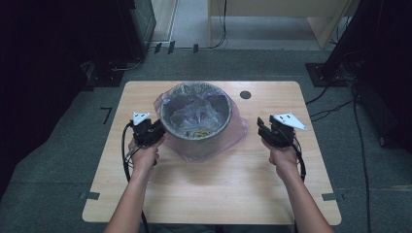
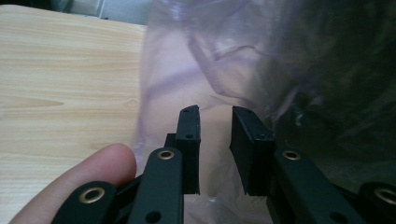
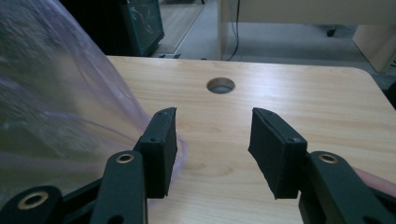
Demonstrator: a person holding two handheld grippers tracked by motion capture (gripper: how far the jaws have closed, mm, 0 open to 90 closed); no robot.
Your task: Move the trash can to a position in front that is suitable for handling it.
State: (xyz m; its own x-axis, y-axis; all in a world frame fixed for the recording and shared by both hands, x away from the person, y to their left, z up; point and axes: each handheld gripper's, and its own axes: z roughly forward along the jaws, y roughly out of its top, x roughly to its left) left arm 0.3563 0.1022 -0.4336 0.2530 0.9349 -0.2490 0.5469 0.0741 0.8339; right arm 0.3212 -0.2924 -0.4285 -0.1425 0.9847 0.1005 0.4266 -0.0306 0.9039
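Two tongs are flanking a round grey bin sitting toward the far middle of the desk, its pale purple plastic liner draping over the rim and pooling around its base. The left tongs are sitting right against the bin's left side, jaws parted a little with liner film between and behind them, nothing pinched yet. The right tongs are waiting well open and empty near the desk's right edge, just beside the liner's hem, probably so both can take the liner from opposite sides.
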